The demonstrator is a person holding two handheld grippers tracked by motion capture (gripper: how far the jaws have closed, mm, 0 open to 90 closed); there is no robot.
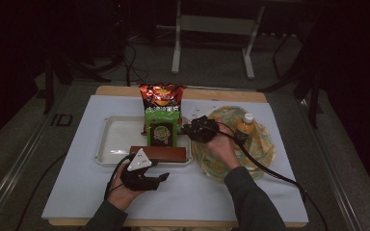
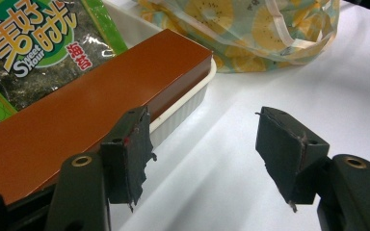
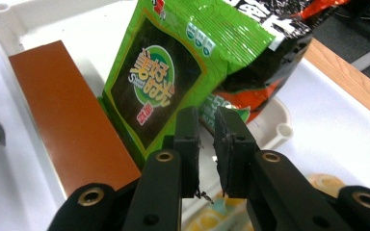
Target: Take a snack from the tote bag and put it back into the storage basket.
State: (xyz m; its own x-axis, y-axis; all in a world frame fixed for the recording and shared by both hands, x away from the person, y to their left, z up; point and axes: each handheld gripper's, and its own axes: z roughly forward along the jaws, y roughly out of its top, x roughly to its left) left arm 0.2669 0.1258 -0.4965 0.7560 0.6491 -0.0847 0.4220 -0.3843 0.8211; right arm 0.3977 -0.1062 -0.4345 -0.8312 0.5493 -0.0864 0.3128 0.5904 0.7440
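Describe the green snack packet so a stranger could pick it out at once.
Find the white tray on the white-covered table. At its right end, the green seaweed packet stands behind the long brown box, and the right gripper pinches its edge. It alone is bright green; the chip bag behind it is red and black.

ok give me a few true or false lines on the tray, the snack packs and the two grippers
1. The left gripper is open over the table, beside the brown box. True.
2. The right gripper is wide open. False: its jaws are nearly closed at the edge of the green seaweed pack.
3. The brown box lies in the white tray. True.
4. The bottle stands in the tray. False: it sits in the patterned bag.
5. A red chip bag stands behind the seaweed pack. True.
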